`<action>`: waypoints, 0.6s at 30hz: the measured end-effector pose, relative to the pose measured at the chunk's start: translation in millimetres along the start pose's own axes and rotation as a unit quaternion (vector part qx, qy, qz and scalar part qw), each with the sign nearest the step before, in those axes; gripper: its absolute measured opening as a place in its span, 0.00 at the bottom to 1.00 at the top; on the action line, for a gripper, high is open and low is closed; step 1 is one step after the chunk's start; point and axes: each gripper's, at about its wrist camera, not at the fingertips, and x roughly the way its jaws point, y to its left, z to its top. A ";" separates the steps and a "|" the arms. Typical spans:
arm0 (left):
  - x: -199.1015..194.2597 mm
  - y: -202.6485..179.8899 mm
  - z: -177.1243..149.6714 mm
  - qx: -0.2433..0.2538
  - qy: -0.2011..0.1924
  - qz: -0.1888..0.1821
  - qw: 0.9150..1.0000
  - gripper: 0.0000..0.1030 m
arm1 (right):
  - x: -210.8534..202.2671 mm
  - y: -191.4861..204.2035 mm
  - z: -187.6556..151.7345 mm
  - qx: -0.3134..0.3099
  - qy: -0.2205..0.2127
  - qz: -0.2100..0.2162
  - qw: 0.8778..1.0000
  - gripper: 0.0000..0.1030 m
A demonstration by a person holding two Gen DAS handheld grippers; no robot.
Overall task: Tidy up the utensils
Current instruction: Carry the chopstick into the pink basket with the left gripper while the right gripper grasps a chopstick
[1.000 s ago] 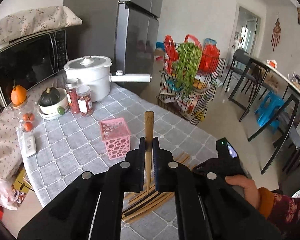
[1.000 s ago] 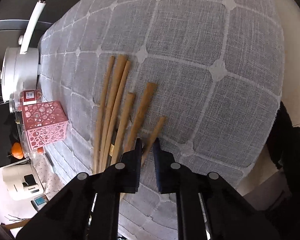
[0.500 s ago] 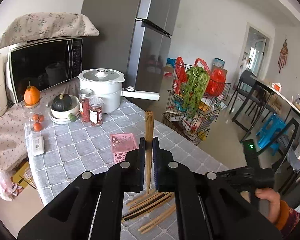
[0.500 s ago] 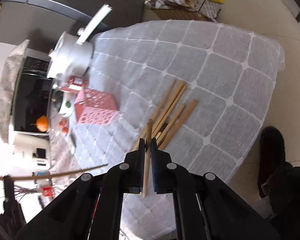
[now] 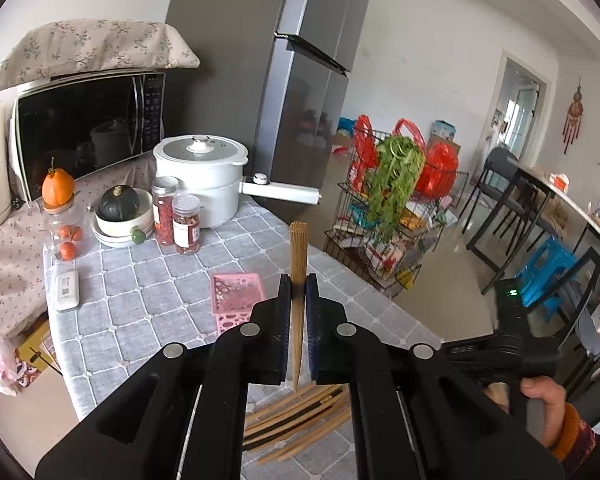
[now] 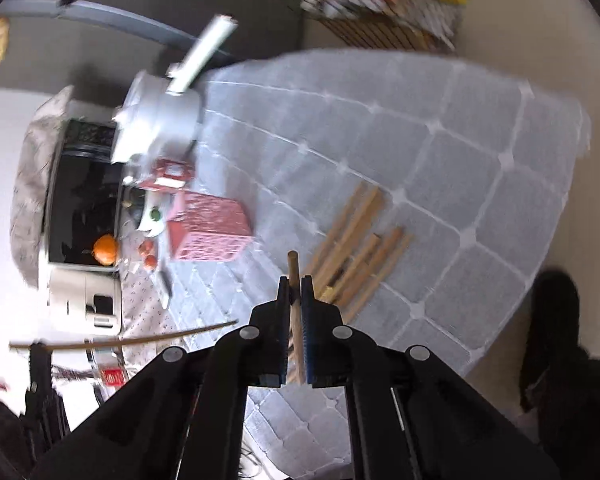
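**Two chopsticks pinched, pink holder ahead**

Spread over the bench (image 5: 148,304), a grey checked cloth, with a white pot (image 5: 198,184), jars and a bowl at the far side near the microwave

Stood on the cloth between those and the near edge: the pink holder (image 5: 236,300), open mouth up, perforated walls, nothing visible inside

Left lying nearer the edge: the loose chopsticks (image 6: 354,264), a flat bundle roughly parallel, just behind and below both tools

Clamped shut in the left hand-held gripper (image 5: 298,308): one wooden chopstick (image 5: 299,248), blunt end forward and up, thin tip back between the arms, long axis along the fingers

Clamped likewise in the right hand-held gripper (image 6: 295,304): a second chopstick (image 6: 294,276), again in line with the fingers, raised clear of the cloth; view blurred

Judged from both views: holder forward of and below each tool, slightly to the left of the fingers in the left view, further to the left in the right view; nearer tool hard to call, probably the left. Tipping toward vertical likely needed, since held axes ran across the holder's upright opening
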 end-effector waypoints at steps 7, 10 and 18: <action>-5.2 7.9 36.1 -0.021 -0.026 0.016 0.999 0.06 | -63.6 68.6 18.2 -0.093 -0.041 0.016 0.995 0.05; -6.0 9.1 57.1 -0.021 -0.041 0.033 0.998 0.06 | -90.1 96.3 32.4 -0.119 -0.070 0.025 0.990 0.05; 10.1 28.0 93.7 -0.043 -0.066 0.076 0.994 0.06 | -121.5 143.0 70.0 -0.151 -0.124 0.043 0.980 0.06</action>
